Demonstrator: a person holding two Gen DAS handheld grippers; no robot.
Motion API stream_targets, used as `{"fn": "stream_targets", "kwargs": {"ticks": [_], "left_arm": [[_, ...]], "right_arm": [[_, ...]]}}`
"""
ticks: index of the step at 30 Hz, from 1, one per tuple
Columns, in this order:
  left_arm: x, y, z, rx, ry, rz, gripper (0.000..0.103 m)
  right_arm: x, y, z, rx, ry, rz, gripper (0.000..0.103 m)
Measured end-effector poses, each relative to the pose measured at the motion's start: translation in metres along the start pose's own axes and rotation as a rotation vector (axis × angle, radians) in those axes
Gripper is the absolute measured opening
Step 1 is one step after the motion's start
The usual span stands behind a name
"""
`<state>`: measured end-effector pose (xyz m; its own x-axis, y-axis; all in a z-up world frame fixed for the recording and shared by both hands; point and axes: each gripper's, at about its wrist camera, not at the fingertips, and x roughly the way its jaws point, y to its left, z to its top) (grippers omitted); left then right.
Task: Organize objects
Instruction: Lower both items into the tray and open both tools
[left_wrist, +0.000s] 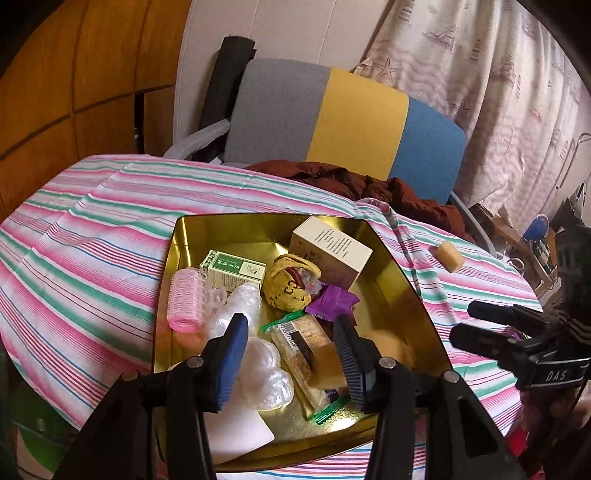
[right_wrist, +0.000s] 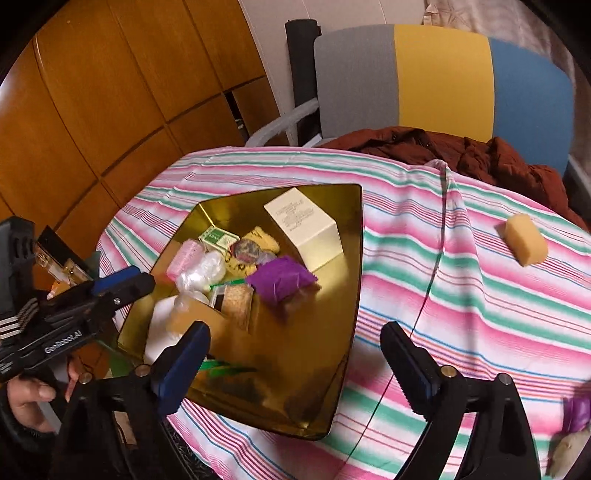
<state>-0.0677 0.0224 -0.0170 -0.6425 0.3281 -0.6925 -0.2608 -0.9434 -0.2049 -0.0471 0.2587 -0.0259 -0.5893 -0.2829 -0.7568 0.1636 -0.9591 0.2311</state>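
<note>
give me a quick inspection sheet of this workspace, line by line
surface: pink, green and white striped cloth over the table.
job's things: gold metal tin holds a pink hair roller, cream box, purple packet; tan sponge block lies outside on the cloth.
clutter: brown jacket at the far edge.
grippers: left gripper open above the tin; right gripper open, empty.
cables: thin dark cord across the cloth.
surroundings: grey, yellow and blue chair, wooden panels.
</note>
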Motion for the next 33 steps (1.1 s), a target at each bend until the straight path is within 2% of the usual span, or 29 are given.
{"fn": "stream_targets", "kwargs": {"ticks": [9,22,33], "left_arm": [[-0.015,-0.009,-0.002,0.024,-0.044,0.091,0.049],[-0.032,-0.038,-0.007,0.104,-0.092,0.09,0.049],[-0.028,-0.049,-0.016,0.122,-0.073,0.093,0.049]], "right_arm": [[-0.011,0.013,-0.01,0.018,-0.063,-0.105,0.102],[-0.029,0.025,-0.018,-0.022,-0.146,-0.196,0.103],[-0.033,0.022,-0.023,0.002,-0.169,-0.269,0.103]]}}
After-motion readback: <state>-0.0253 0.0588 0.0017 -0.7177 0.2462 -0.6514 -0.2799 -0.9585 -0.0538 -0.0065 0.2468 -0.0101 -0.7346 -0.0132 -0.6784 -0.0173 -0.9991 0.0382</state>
